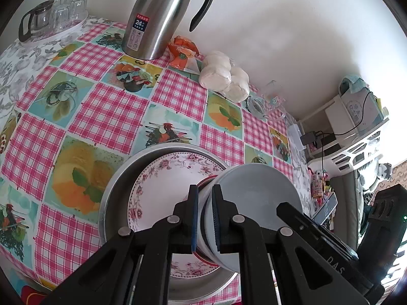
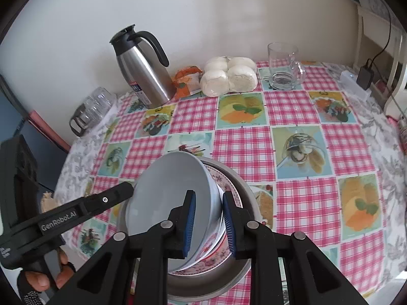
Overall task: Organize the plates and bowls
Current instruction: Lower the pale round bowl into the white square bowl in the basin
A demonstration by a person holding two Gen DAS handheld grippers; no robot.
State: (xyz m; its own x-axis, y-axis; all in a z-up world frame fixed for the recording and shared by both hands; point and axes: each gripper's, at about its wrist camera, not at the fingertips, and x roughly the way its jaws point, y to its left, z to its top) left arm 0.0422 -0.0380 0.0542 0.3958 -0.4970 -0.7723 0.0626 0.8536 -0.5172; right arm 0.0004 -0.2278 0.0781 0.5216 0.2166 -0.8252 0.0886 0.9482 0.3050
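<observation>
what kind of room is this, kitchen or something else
Probably a home dining or kitchen corner: a table under a pink checked food-print cloth, a steel thermos jug, and bagged white steamed buns against the wall.

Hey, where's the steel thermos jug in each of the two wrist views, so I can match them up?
Left wrist view: the steel thermos jug stands at top centre, at the table's far edge against the wall.
Right wrist view: it stands upper left of centre, again by the wall.
Shared landmark: the bag of white buns, to the jug's right in both views.
</observation>
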